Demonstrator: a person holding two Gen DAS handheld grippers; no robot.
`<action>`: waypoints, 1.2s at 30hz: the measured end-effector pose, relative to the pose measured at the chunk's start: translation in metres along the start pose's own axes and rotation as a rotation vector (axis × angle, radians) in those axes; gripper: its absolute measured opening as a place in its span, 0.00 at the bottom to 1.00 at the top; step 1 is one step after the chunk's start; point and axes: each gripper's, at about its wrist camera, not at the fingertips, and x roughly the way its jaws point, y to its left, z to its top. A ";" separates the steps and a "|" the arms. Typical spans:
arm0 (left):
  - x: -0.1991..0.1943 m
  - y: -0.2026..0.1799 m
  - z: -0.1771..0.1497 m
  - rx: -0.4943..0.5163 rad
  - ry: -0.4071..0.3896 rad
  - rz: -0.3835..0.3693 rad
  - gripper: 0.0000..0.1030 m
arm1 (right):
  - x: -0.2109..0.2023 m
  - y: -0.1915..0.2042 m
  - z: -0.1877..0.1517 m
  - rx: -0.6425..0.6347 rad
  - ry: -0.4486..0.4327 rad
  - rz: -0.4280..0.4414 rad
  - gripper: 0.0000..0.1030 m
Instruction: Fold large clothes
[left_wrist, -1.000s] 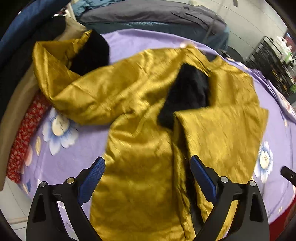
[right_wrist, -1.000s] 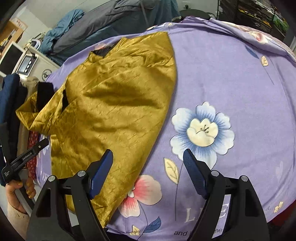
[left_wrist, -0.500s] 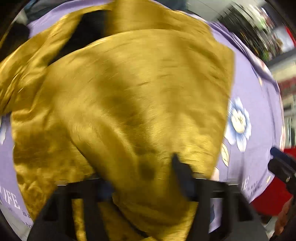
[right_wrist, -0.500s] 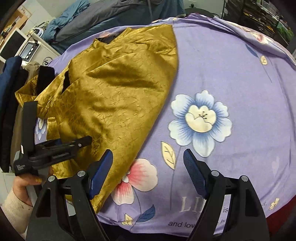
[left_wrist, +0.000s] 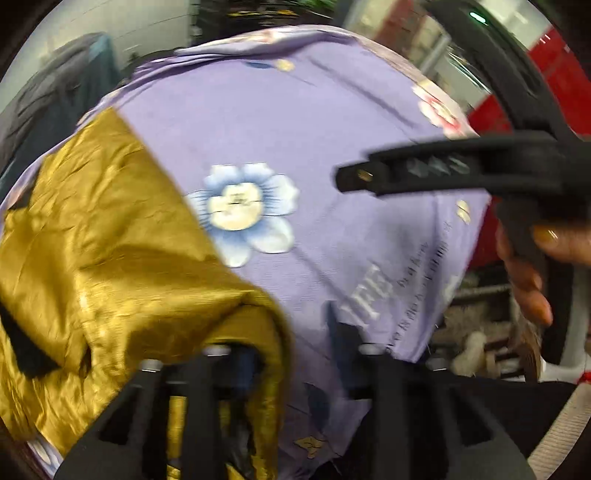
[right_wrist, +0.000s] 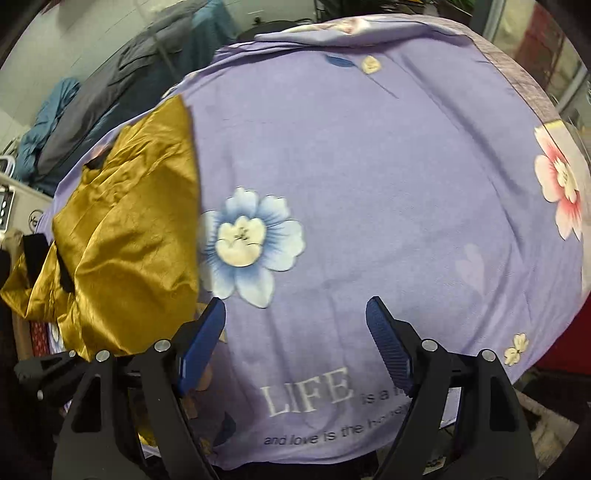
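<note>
A shiny gold garment (left_wrist: 103, 251) with black trim lies bunched on the left of the purple flowered sheet (left_wrist: 295, 129); it also shows in the right wrist view (right_wrist: 133, 229). My left gripper (left_wrist: 291, 354) is at the garment's near hem. Gold cloth drapes over its left finger, and blur hides how the jaws stand. My right gripper (right_wrist: 295, 332) is open and empty above the sheet, just right of the garment's edge. It shows as a black tool in a hand in the left wrist view (left_wrist: 461, 170).
Grey and blue clothes (right_wrist: 122, 85) are piled behind the bed at the left. A dark garment and a red patterned cloth (right_wrist: 37, 332) lie at the bed's left edge. A red surface (left_wrist: 554, 74) and clutter stand right of the bed.
My left gripper has dropped to the garment's near hem and swung right; cloth now covers its left finger. My right gripper has shifted right, so the garment sits further left in its view.
</note>
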 end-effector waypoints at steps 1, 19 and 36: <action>-0.001 -0.006 0.001 0.021 -0.009 0.002 0.71 | -0.002 -0.002 0.001 0.005 -0.006 -0.002 0.76; -0.111 0.169 -0.142 -0.561 -0.119 0.434 0.81 | 0.000 0.225 -0.041 -0.614 0.049 0.249 0.78; -0.121 0.182 -0.240 -0.890 -0.108 0.470 0.81 | 0.090 0.396 -0.092 -1.005 -0.028 -0.017 0.56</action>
